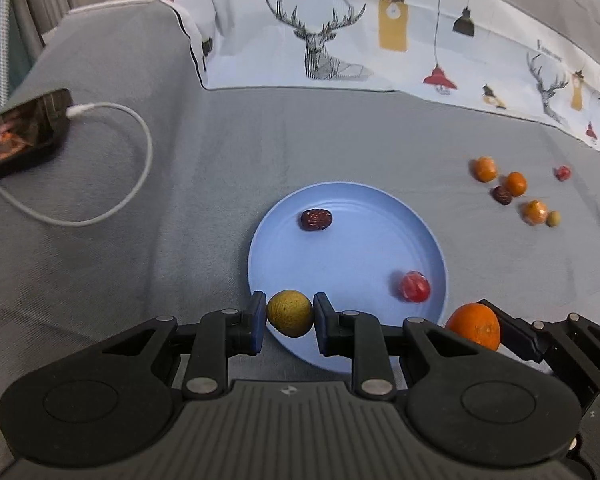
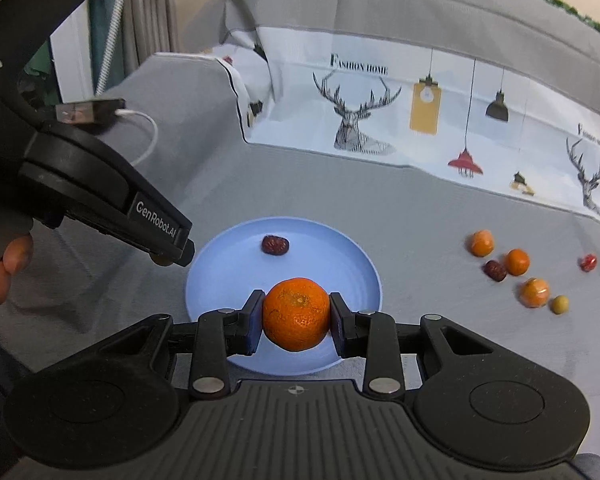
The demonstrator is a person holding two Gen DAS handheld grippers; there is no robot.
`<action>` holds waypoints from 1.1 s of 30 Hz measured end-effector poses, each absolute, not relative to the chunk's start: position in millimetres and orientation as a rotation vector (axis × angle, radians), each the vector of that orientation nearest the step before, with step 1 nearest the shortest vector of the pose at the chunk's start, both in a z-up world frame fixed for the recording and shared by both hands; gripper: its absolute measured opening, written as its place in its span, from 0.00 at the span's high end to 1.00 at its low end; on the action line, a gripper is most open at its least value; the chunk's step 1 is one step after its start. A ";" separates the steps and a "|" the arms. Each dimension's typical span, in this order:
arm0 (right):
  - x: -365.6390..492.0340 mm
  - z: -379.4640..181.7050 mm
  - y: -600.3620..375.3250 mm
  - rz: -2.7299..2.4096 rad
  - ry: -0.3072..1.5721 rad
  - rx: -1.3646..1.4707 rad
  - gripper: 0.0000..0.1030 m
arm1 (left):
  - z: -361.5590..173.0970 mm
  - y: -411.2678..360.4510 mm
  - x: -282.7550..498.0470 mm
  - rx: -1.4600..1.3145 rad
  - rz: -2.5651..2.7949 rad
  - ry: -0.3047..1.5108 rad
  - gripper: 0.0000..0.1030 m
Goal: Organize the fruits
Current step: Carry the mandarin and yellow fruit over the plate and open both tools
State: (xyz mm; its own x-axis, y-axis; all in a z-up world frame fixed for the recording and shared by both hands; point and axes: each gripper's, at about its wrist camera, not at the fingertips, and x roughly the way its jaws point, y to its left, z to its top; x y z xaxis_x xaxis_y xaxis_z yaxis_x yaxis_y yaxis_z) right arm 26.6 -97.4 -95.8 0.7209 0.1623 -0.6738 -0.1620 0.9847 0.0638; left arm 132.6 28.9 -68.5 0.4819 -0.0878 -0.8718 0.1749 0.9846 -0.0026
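Over the blue plate's (image 1: 432,248) near rim, left wrist view: left hand-held gripper (image 1: 290,318) clamps a yellow-green fruit (image 1: 290,318); lower before letting go. Right wrist view: right hand-held gripper (image 2: 296,314) grips a tangerine (image 2: 296,314) above the plate; release gently, clear of the date (image 2: 275,245).

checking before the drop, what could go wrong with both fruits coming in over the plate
1. Both grippers crowd the near rim of the blue plate; the left gripper and right gripper could bump.
2. The round yellow-green fruit and the tangerine may roll once released, over the plate's low rim or into the red wrapped fruit.
3. The plate sits on soft grey fabric, so a nudge could tip it.
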 end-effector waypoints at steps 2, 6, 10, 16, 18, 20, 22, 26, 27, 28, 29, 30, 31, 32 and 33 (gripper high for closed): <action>35.4 -104.8 -97.1 0.178 0.761 -0.001 0.66 | -78.6 25.7 141.5 0.110 -0.169 1.070 0.73; 49.8 -125.0 -94.7 0.179 0.789 -0.019 0.66 | -100.8 18.2 156.2 0.146 -0.198 1.091 0.73; 61.5 -142.8 -91.7 0.181 0.813 -0.042 0.66 | -120.9 11.4 169.6 0.172 -0.218 1.115 0.73; 73.8 -156.8 -87.3 0.198 0.840 -0.078 0.64 | -132.6 5.7 178.8 0.227 -0.244 1.063 0.24; 74.7 -154.0 -87.8 0.203 0.835 -0.096 0.43 | -119.6 9.4 170.8 0.243 -0.229 0.980 0.00; 67.2 -145.0 -91.3 0.186 0.810 -0.121 0.12 | -105.0 16.0 158.4 0.251 -0.257 0.927 0.00; 51.7 -134.4 -96.9 0.174 0.793 -0.117 0.09 | -97.7 23.0 145.7 0.262 -0.250 0.935 0.00; 16.1 -120.7 -103.6 0.207 0.859 -0.057 0.05 | -93.1 42.3 111.4 0.242 -0.173 1.013 0.00; 7.8 -117.3 -103.8 0.214 0.867 -0.044 0.05 | -91.5 46.4 103.1 0.229 -0.156 1.034 0.00; -0.5 -112.9 -103.6 0.217 0.865 -0.038 0.04 | -90.0 50.9 94.1 0.215 -0.140 1.052 0.00; -8.0 -107.4 -103.0 0.211 0.847 -0.043 0.03 | -88.4 56.3 83.0 0.198 -0.129 1.068 0.00; -14.7 -101.2 -102.1 0.198 0.818 -0.058 0.03 | -86.5 59.3 73.8 0.183 -0.124 1.076 0.00; -19.8 -94.9 -102.1 0.180 0.787 -0.074 0.03 | -84.4 61.9 63.5 0.175 -0.120 1.075 0.00; -23.5 -89.6 -102.6 0.165 0.763 -0.082 0.03 | -81.3 64.0 53.8 0.179 -0.111 1.066 0.00; -26.8 -83.7 -104.1 0.151 0.742 -0.081 0.03 | -78.5 64.5 45.9 0.189 -0.102 1.054 0.00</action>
